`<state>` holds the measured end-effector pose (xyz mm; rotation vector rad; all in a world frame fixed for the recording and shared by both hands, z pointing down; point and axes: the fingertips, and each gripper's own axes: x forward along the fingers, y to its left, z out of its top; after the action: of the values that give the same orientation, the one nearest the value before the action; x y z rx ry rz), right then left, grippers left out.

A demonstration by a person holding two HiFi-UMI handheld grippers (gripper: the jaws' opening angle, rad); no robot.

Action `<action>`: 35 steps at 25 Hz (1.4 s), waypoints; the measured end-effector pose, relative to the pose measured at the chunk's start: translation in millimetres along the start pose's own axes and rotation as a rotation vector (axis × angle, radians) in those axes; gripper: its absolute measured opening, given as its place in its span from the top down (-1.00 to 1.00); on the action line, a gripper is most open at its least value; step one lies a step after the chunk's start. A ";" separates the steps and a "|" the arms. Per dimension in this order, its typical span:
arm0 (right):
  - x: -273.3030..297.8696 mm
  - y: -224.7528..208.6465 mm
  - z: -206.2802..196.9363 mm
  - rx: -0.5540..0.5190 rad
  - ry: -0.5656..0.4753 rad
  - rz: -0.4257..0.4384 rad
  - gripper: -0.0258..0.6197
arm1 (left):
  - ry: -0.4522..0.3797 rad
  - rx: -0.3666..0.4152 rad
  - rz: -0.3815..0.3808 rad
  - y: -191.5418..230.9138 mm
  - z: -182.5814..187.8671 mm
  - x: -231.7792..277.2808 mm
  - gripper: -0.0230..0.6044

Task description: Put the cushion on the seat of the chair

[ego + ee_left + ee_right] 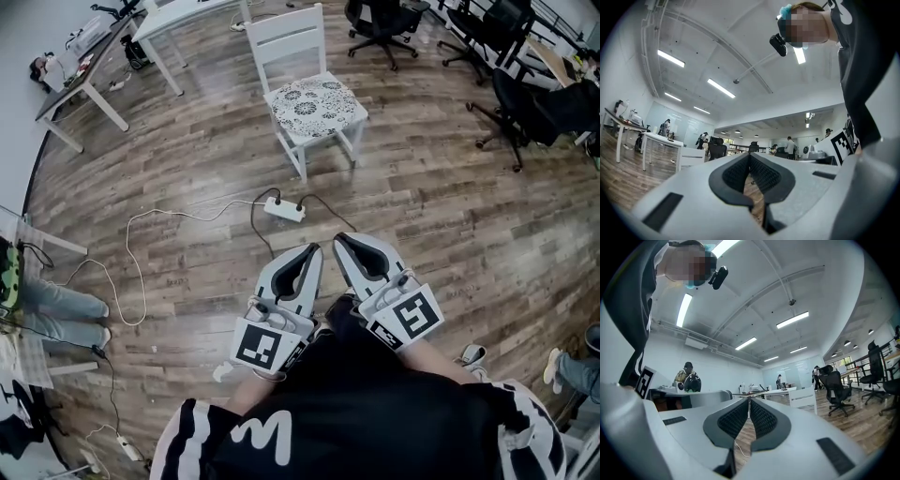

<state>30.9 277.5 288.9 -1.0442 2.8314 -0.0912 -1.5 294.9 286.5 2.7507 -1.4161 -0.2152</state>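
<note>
A white wooden chair stands on the wood floor ahead of me. A black-and-white patterned cushion lies flat on its seat. Both grippers are held low and close to my body, side by side, pointing toward the chair and well short of it. My left gripper is shut with nothing between its pads. My right gripper is also shut and empty. In the left gripper view the left gripper has its jaws meeting, with the chair small at the left. In the right gripper view the right gripper is closed too.
A white power strip with trailing cables lies on the floor between me and the chair. White tables stand at the upper left, black office chairs at the upper right. A person's legs show at the left edge.
</note>
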 end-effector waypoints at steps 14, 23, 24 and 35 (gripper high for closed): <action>-1.5 3.2 7.2 -0.025 0.011 0.008 0.83 | -0.026 -0.002 0.008 -0.7 12.1 -3.8 0.91; -5.9 10.9 8.2 -0.045 0.012 0.017 0.83 | -0.029 0.004 0.003 -4.9 14.0 -7.6 0.91; -7.3 11.1 8.6 -0.045 0.011 0.016 0.83 | -0.030 0.005 0.002 -6.2 14.3 -8.0 0.91; -13.9 14.7 10.1 -0.051 0.006 0.012 0.83 | -0.035 0.011 -0.009 -12.7 17.5 -11.1 0.91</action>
<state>33.3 297.6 278.8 -1.0380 2.8591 -0.0208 -0.1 311.8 269.1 2.7760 -1.4170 -0.2580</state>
